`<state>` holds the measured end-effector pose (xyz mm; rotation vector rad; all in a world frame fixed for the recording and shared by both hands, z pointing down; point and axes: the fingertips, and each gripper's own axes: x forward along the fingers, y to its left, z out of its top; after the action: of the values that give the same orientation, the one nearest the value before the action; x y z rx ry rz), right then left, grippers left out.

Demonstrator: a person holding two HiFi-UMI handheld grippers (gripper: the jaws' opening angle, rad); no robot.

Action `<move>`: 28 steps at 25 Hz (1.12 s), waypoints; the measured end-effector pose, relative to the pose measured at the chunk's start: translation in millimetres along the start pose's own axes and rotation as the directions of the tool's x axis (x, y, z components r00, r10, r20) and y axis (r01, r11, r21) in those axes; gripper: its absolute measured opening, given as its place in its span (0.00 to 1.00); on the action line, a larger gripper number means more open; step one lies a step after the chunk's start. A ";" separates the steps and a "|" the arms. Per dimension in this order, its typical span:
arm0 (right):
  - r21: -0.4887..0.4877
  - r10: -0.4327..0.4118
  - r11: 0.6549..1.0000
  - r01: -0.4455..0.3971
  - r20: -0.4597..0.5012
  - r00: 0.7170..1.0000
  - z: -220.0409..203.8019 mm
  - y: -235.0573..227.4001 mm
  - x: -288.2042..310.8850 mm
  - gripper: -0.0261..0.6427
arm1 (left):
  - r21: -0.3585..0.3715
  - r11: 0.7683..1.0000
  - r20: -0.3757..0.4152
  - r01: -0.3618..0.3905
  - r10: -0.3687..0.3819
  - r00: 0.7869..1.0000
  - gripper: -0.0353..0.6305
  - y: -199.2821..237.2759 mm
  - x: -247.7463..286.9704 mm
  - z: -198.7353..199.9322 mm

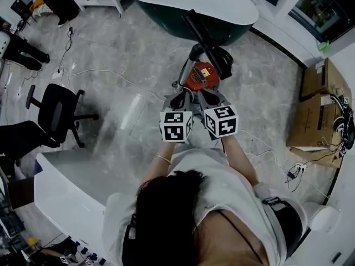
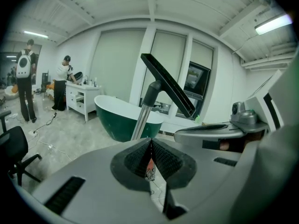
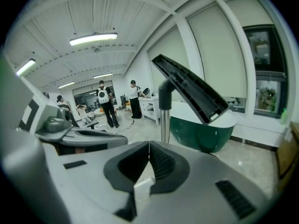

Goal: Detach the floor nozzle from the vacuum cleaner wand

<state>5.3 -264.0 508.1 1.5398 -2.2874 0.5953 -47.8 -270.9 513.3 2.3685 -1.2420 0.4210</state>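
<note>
Bright, even light from ceiling tubes, blown out white in both gripper views; shadows on the floor are soft, with a pale sheen in the head view; gripper views bend strongly and go black at the corners; left gripper and right gripper look soft up close.

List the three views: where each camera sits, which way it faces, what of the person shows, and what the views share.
Head view: on the person's head, facing steeply down; shows hair, forearms, left gripper, right gripper and vacuum cleaner.
Left gripper view: on the left gripper, looking along its shut jaws at the floor nozzle and wand; right gripper alongside.
Right gripper view: on the right gripper, along its shut jaws; left gripper alongside.
Shared: both gripper views show nozzle, wand and green bathtub.
</note>
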 end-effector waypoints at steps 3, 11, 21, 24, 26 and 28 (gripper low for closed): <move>-0.003 -0.002 1.000 0.002 0.029 1.000 13.5 5.1 -0.4 0.06 | -0.004 1.000 -0.001 0.009 -0.009 1.000 0.06 6.7 0.0 2.1; 0.050 0.001 0.999 -0.008 0.137 0.991 44.2 8.9 -12.9 0.06 | 0.004 1.000 0.014 0.015 -0.015 1.000 0.06 16.7 -0.3 4.8; -0.010 0.007 1.000 -0.004 0.298 0.955 80.2 -5.3 -31.7 0.06 | 0.034 0.999 0.025 -0.002 0.001 1.000 0.06 18.9 8.0 13.7; -0.014 0.009 1.000 -0.004 0.347 0.938 98.0 -19.3 -37.2 0.06 | 0.017 0.999 0.020 -0.032 0.032 0.999 0.06 24.7 13.8 7.9; -0.012 0.012 1.000 -0.009 0.363 0.932 105.5 -25.1 -40.2 0.06 | 0.012 0.999 0.010 -0.042 0.042 0.999 0.06 25.7 15.7 4.2; -0.020 0.017 1.000 -0.010 0.375 0.927 114.4 -30.7 -42.4 0.06 | 0.016 0.999 0.015 -0.034 0.034 0.999 0.06 24.2 19.0 7.7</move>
<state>45.9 -298.3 394.0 1.7571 -2.5698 0.2987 -56.9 -300.4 520.9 2.3713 -1.2924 0.4264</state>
